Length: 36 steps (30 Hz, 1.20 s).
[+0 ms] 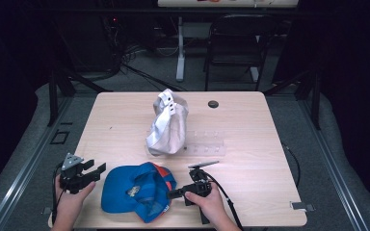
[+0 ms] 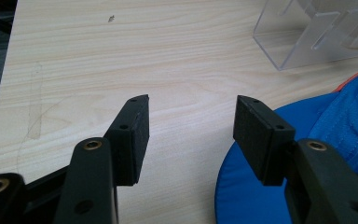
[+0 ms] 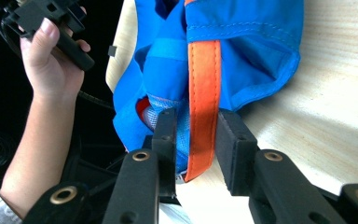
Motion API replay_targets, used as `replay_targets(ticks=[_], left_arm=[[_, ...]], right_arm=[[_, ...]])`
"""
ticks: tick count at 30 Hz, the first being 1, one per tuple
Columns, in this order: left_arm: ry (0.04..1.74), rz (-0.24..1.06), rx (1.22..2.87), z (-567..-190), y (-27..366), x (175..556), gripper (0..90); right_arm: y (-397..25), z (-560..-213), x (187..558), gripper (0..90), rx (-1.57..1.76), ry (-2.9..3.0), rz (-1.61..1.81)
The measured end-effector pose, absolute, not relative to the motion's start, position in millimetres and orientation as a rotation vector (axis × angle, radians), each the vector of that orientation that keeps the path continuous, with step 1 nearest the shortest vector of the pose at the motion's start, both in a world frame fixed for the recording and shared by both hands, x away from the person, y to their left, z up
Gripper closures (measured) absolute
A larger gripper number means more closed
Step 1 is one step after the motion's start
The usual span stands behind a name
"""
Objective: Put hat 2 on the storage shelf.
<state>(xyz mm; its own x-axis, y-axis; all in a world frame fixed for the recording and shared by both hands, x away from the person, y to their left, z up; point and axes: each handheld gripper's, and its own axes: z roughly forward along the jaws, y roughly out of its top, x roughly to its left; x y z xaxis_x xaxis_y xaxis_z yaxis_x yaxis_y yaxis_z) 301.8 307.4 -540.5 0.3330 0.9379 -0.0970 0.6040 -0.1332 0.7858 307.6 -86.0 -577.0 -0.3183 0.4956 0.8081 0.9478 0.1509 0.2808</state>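
Note:
A blue cap with orange trim lies at the table's front edge, its inside turned up. My right gripper is at its right side. In the right gripper view the jaws are shut on the cap's edge, with the orange strap and blue mesh pinched between them. My left gripper hovers just left of the cap. Its jaws stand open over bare wood with nothing between them, and the cap's brim lies beside the right jaw.
A white cap stands crumpled at mid-table on a clear acrylic stand, which also appears in the left gripper view. A small black disc lies at the back. A folding chair stands beyond the table.

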Motion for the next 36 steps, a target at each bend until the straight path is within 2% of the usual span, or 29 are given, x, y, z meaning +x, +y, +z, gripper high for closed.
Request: replay_targets(ticks=[8,16,25,27,29,33,36], left_arm=[[1.361,0.557,1.841,-541,307,302,46.3],[1.362,0.561,1.838,-542,307,302,46.3],[1.356,0.568,1.835,-542,306,303,46.3],[1.364,0.563,1.841,-541,307,303,46.3],[1.362,0.566,1.834,-541,308,303,46.3],[1.364,0.569,1.83,-542,310,304,46.3],[1.366,0.574,1.827,-543,309,304,46.3]], right_arm=[[-90,-573,307,76.9,-1.392,-1.87,-1.093],[-92,-568,308,77.7,-1.391,-1.857,-1.105],[-99,-543,314,77.9,-1.405,-1.882,-1.111],[-90,-545,312,77.9,-1.501,-1.783,-1.317],[-88,-544,313,78.0,-1.545,-1.769,-1.352],[-117,-518,318,78.0,-1.444,-1.943,-1.052],[-127,-511,317,78.0,-1.456,-1.949,-1.05]])
